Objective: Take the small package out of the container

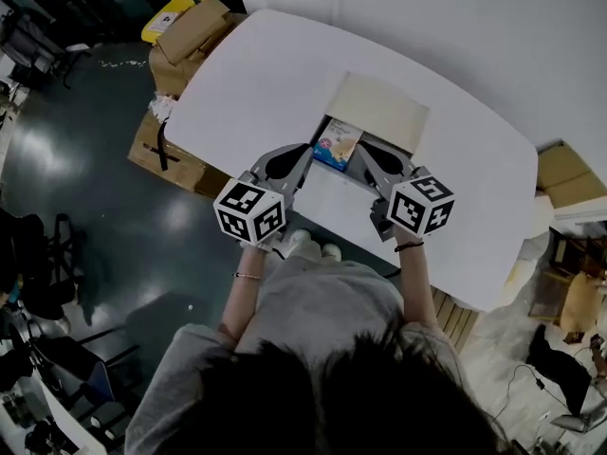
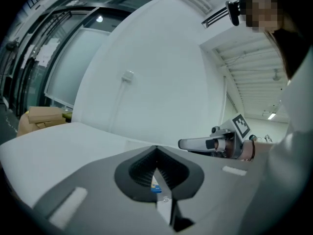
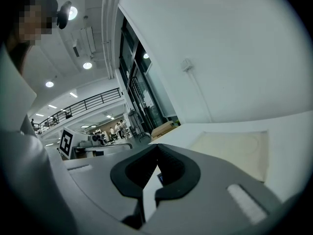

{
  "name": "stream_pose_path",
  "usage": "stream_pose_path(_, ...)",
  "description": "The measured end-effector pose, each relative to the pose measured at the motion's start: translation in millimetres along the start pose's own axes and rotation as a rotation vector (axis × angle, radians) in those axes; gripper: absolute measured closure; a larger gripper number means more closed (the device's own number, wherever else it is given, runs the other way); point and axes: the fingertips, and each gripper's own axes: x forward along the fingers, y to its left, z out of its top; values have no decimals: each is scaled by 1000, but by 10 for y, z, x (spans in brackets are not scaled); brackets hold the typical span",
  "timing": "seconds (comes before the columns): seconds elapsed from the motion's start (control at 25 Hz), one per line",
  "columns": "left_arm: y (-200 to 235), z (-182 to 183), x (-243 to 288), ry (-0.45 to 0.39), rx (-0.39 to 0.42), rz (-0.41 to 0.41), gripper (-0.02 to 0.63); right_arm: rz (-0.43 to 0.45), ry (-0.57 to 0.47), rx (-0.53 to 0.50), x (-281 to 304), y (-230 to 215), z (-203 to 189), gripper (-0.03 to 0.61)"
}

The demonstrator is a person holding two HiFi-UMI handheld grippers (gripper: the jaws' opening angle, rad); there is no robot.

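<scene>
A small colourful package (image 1: 338,144) lies in an open box (image 1: 408,145) whose beige lid flap (image 1: 381,108) stands back on the white table (image 1: 266,74). My left gripper (image 1: 311,150) reaches in at the package's left edge with its jaws together. My right gripper (image 1: 366,153) comes in at the package's right edge, also shut. In the left gripper view the tips of the left gripper (image 2: 156,148) meet, and a blue bit of the package (image 2: 155,189) shows through the gap below them. In the right gripper view the right gripper (image 3: 157,147) is shut, with the beige flap (image 3: 234,148) ahead of it.
Cardboard boxes stand on the floor by the table's left side (image 1: 188,36) (image 1: 163,152), and more stand at the right (image 1: 567,173). The table's near edge runs just in front of the person. A wall rises behind the table (image 2: 161,82).
</scene>
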Motion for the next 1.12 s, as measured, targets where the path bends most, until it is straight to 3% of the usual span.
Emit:
stream_pose_path(0.16,102,-40,145,49,-10,-44,623,-30,19,22,107,-92,-15,566)
stream_pose_path(0.36,211,-119,312,121,-12,-110,624,3,54,87,243,-145,-58,566)
stream_pose_path(0.48,307,-182,405,157,-16,-147,623,-6,127,120,337,-227,-213,565)
stream_pose_path(0.64,419,-250,545,202,-23,-202,623,-34,235,315,429,-385,-469,566)
stream_pose_path(0.76,415,-316,618,235,-24,-247,624,-66,230,417,412,-499,-544,566)
stream_pose_path(1.12,387,-481,734,313,-23,-357,623,-111,228,503,445,-605,-641,565)
